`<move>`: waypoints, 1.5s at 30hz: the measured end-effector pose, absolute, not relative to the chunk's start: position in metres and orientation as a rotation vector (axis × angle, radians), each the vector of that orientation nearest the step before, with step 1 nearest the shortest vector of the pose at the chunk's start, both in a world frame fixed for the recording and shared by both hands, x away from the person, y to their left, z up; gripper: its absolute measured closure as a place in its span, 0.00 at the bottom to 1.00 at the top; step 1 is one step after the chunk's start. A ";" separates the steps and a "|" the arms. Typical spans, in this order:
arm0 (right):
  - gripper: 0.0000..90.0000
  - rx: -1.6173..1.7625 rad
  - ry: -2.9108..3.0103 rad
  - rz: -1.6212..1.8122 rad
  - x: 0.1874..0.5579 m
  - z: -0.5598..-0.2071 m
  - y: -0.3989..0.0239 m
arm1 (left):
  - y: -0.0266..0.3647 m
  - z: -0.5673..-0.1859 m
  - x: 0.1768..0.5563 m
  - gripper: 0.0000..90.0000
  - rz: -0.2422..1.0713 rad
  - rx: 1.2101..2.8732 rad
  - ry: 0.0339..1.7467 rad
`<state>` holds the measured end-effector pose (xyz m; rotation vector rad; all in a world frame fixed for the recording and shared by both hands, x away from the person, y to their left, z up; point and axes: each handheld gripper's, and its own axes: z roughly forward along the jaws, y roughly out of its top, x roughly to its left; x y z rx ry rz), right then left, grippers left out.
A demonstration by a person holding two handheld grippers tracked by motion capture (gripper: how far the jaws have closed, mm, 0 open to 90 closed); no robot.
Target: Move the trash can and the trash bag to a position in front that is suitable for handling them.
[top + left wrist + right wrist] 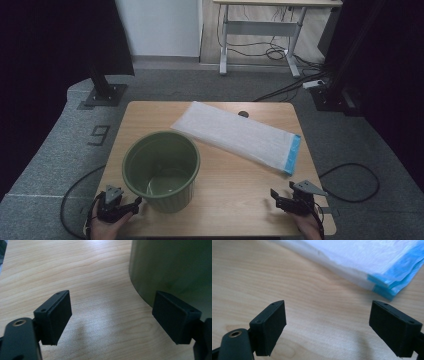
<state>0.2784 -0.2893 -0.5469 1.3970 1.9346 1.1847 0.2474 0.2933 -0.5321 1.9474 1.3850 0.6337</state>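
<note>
- Worktop: light wood-grain top with rounded corners, carrying both items below.
- Green bucket: olive-green, round, upright, mouth open upward; stands on the near left part of the worktop. Its curved wall rises at the upper right of the left gripper view.
- White bag: flat, folded, translucent white with a blue band along one short end; lies at a slant across the far middle and right of the worktop, well apart from both grippers and just behind the bucket's rim. Its blue-edged corner lies ahead in the right gripper view.
- Left hand-held gripper: at the near left edge, just beside the bucket's base. Jaws spread wide, nothing between them but bare wood; the right-side jaw sits close against the bucket wall, contact cannot be told.
- Right hand-held gripper: at the near right edge, low over the worktop. Jaws spread wide, holding nothing; the bag lies beyond them, apart.
</note>
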 end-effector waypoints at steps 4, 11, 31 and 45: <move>0.15 1.391 1.918 1.187 0.278 -0.545 -0.291 | 0.302 -0.531 0.243 0.15 0.630 1.931 1.363; 0.15 1.402 1.912 1.178 0.275 -0.546 -0.294 | 0.307 -0.523 0.228 0.11 0.521 1.963 1.175; 0.16 1.346 1.965 1.338 0.272 -0.543 -0.294 | 0.220 -0.526 0.254 0.09 0.434 2.248 0.809; 0.17 1.397 1.932 1.427 0.264 -0.539 -0.303 | 0.162 -0.522 0.293 0.16 0.468 2.228 0.813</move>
